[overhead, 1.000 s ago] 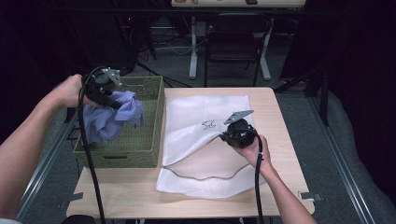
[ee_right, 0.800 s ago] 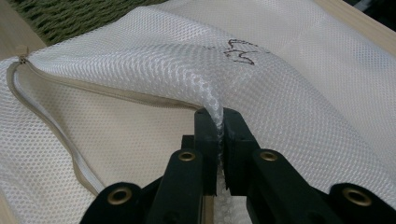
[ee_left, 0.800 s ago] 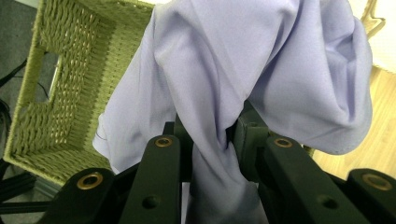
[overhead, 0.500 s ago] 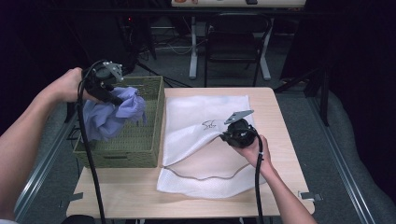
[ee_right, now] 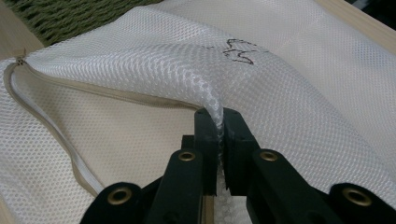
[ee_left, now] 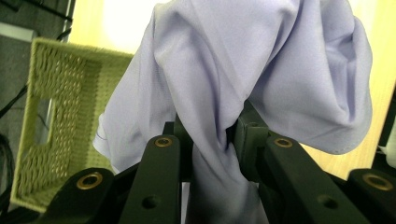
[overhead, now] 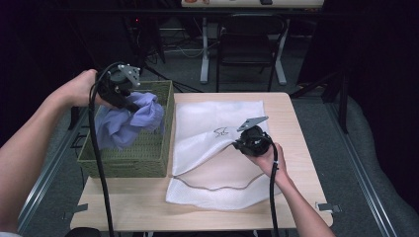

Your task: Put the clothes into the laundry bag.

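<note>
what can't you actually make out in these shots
- Basket floor, high view: covered by the lavender garment, so whether anything else lies inside cannot be told.
- Garment's type: bunched in the left gripper; left gripper view cuts it off at the top.
- Mesh bag marking: too small in the high view, foreshortened in the right gripper view.
- Bag's inside: hidden under the flap that the right gripper pinches.

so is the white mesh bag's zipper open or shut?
Open: white mesh laundry bag gapes along its zipper; right gripper lifts the upper layer.
</note>
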### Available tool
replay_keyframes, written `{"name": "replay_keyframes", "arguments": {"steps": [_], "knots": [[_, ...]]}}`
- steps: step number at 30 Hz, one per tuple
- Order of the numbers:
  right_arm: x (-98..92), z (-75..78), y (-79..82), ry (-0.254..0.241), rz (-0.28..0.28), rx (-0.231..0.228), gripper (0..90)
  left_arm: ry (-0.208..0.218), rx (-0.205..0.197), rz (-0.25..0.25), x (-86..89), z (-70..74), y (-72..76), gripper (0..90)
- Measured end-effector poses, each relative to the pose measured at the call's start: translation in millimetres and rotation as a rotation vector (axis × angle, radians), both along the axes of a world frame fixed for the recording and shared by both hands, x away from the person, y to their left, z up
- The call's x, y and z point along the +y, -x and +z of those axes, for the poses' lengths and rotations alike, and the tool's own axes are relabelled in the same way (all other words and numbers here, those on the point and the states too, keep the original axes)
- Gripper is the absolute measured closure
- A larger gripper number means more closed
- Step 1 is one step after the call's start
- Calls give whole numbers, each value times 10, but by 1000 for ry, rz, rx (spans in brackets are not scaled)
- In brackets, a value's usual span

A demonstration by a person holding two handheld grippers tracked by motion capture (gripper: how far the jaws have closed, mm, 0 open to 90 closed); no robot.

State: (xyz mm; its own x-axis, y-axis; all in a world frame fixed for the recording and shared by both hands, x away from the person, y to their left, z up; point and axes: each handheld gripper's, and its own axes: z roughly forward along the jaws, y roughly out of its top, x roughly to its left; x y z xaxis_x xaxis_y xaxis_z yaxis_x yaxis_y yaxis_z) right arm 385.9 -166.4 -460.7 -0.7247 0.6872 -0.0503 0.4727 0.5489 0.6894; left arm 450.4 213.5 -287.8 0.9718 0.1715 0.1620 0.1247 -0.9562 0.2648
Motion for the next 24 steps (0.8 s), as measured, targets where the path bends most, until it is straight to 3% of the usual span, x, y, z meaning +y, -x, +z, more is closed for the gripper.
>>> {"name": "replay_keyframes", "arguments": {"steps": [24], "knots": [[13,-6,-3,4,-12,4,861,13,36,-180,-723,75,197,748]]}}
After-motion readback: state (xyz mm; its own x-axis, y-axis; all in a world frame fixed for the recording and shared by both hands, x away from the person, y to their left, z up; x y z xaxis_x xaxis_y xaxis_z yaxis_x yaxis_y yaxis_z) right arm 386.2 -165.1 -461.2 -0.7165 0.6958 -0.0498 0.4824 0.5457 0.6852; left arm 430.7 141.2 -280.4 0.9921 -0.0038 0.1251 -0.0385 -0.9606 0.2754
